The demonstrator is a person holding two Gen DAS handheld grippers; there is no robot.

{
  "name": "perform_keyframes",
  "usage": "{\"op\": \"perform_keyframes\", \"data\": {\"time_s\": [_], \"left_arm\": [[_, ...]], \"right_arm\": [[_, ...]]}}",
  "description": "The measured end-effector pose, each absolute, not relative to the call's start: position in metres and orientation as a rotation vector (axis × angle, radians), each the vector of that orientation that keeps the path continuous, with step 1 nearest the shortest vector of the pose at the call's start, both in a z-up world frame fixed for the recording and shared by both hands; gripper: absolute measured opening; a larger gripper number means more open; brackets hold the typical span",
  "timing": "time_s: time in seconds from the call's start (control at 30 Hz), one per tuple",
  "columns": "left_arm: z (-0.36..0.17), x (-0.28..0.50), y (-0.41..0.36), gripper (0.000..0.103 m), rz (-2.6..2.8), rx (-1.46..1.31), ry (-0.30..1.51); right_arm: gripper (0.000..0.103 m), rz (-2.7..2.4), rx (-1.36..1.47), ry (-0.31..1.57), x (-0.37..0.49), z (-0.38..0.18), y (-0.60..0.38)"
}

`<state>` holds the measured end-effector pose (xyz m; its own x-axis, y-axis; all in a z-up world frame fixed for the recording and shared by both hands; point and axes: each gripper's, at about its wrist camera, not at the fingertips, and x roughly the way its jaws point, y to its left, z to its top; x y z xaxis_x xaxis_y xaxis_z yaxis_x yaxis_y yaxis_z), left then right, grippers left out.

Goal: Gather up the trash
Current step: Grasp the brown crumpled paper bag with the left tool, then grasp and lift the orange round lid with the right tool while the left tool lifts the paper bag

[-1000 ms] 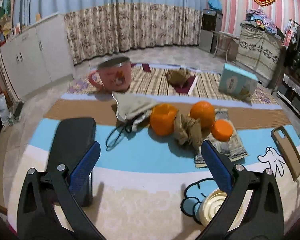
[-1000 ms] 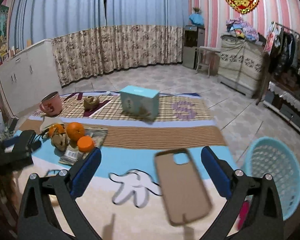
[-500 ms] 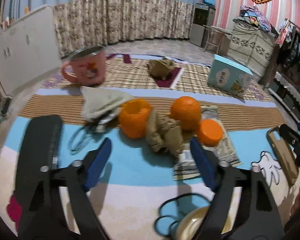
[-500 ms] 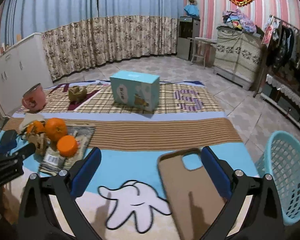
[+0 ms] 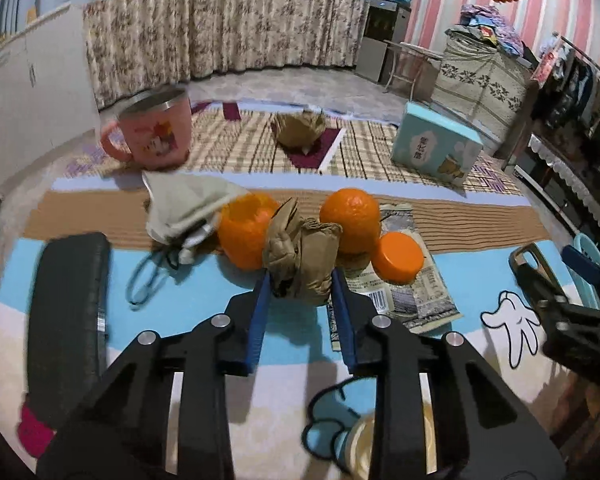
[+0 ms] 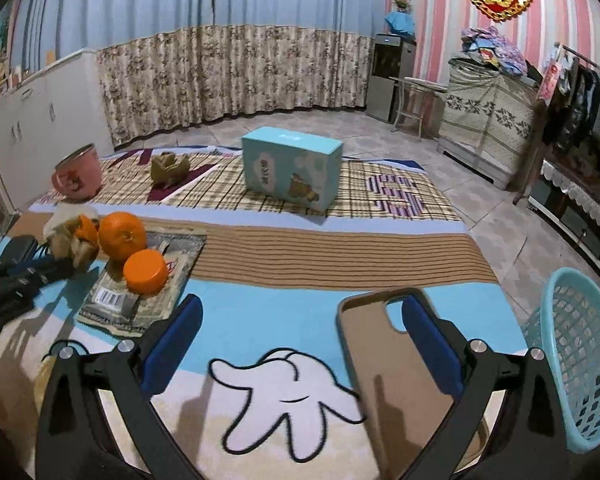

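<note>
Left gripper [image 5: 300,284] is closed on a crumpled brown paper wad [image 5: 302,252], pinched among the oranges [image 5: 352,220] on the rug. Pickup step is judged in hand; a lift and carry rightward to the blue basket [image 6: 580,364] is called for. Right gripper [image 6: 300,340] is held wide, empty, near the phone case [image 6: 384,364].

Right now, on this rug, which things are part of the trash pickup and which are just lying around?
Part of the job:
crumpled brown paper, between the left gripper pads
second paper wad
snack wrapper
blue basket
right gripper, open

Just lying about:
whole orange
pink mug
blue box
phone case
</note>
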<state>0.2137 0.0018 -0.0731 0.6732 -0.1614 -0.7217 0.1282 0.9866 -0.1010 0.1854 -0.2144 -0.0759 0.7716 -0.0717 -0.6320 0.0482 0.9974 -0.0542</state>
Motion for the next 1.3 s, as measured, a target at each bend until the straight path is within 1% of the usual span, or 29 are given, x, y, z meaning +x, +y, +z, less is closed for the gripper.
{"op": "perform_keyframes", "data": {"time_s": [0.13, 0.23, 0.37, 0.63, 0.67, 0.8, 0.87, 0.9, 0.97, 1.07, 1.3], "left_arm": [[-0.063, 0.205, 0.013, 0.027, -0.135, -0.036, 0.795], [-0.058, 0.206, 0.026, 0.027, -0.096, -0.026, 0.776], [-0.053, 0.208, 0.047, 0.027, -0.052, -0.038, 0.749], [-0.059, 0.219, 0.080, 0.027, -0.018, -0.102, 0.757], [-0.060, 0.220, 0.082, 0.027, -0.010, -0.098, 0.758], [-0.064, 0.224, 0.090, 0.027, 0.003, -0.120, 0.767], [-0.064, 0.225, 0.092, 0.027, 0.005, -0.125, 0.768], [-0.064, 0.226, 0.093, 0.027, 0.006, -0.127, 0.766], [-0.064, 0.226, 0.094, 0.027, 0.007, -0.130, 0.764], [-0.065, 0.226, 0.095, 0.027, 0.010, -0.142, 0.764], [-0.061, 0.223, 0.086, 0.027, -0.002, -0.103, 0.750]], "right_arm": [[0.098, -0.033, -0.043, 0.694, 0.186, -0.077, -0.204], [0.098, 0.002, -0.023, 0.700, 0.188, -0.077, -0.197], [0.097, 0.042, -0.077, 0.712, 0.197, -0.080, -0.174], [0.096, 0.106, -0.127, 0.765, 0.226, -0.090, -0.137], [0.094, 0.107, -0.130, 0.772, 0.229, -0.091, -0.135], [0.081, 0.126, -0.125, 0.812, 0.242, -0.097, -0.126], [0.068, 0.138, -0.124, 0.834, 0.248, -0.100, -0.123], [0.059, 0.148, -0.123, 0.841, 0.250, -0.101, -0.121], [0.048, 0.177, -0.117, 0.853, 0.251, -0.103, -0.119], [0.039, 0.198, -0.107, 0.849, 0.249, -0.103, -0.120], [0.039, 0.157, -0.063, 0.770, 0.227, -0.074, -0.147]]}}
